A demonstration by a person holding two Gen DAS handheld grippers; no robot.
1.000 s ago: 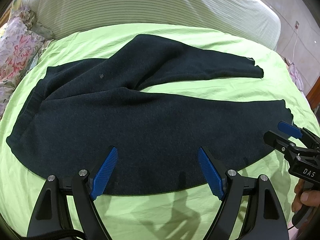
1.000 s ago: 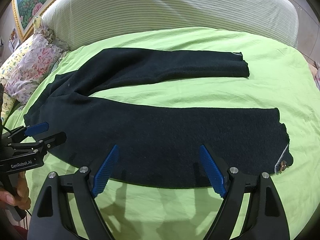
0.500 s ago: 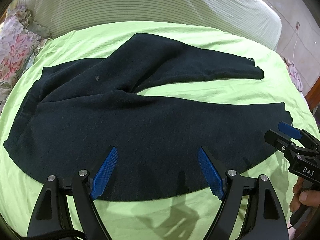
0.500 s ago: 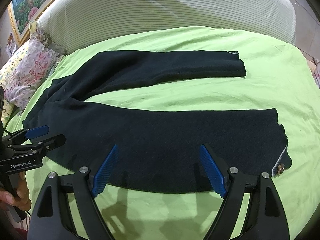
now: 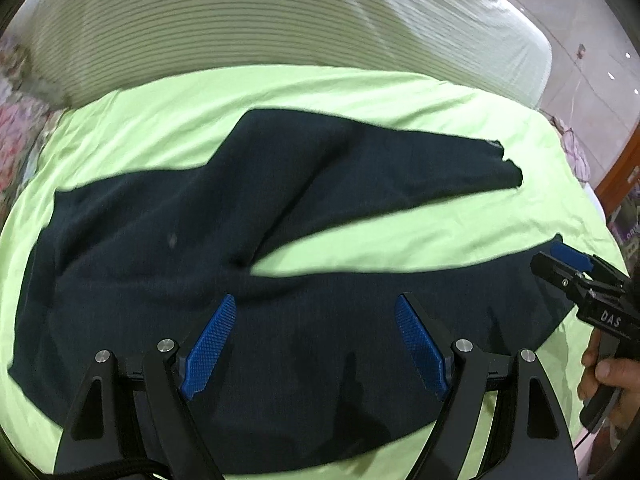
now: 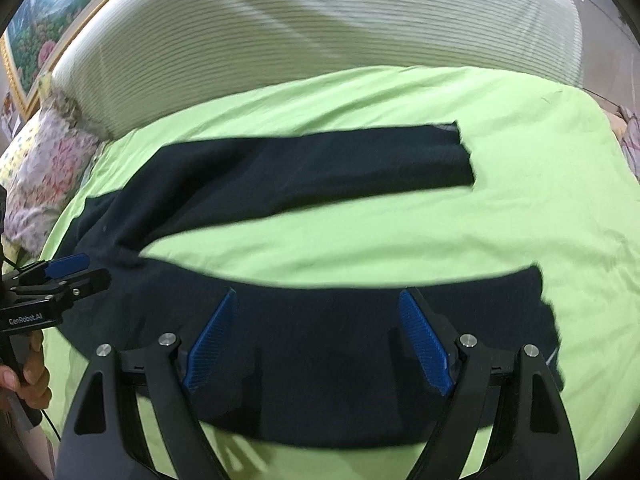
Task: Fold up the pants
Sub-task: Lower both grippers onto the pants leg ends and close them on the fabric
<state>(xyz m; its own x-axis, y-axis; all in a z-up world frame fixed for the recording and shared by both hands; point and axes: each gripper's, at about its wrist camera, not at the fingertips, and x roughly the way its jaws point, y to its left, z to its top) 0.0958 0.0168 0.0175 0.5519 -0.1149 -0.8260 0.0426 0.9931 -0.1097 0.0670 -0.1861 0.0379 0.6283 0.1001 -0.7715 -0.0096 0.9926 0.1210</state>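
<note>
Dark navy pants (image 5: 168, 240) lie flat on a lime-green bed sheet (image 5: 360, 100), waist to the left and two legs spread apart to the right. They also show in the right wrist view (image 6: 320, 168). My left gripper (image 5: 316, 344) is open and empty, low over the near leg close to the crotch. My right gripper (image 6: 320, 340) is open and empty, over the near leg toward its cuff (image 6: 548, 320). The right gripper also shows in the left wrist view (image 5: 572, 268), and the left gripper in the right wrist view (image 6: 76, 272).
A striped white headboard cushion (image 5: 280, 12) runs along the far side of the bed. A floral pillow (image 6: 44, 172) lies at the far left. A framed picture (image 6: 40, 40) hangs at the upper left. The sheet's near edge is just below both grippers.
Both grippers have moved forward and lower over the near leg, so the pants sit larger and nearer in both views. Both stay open. The pants have not moved.
</note>
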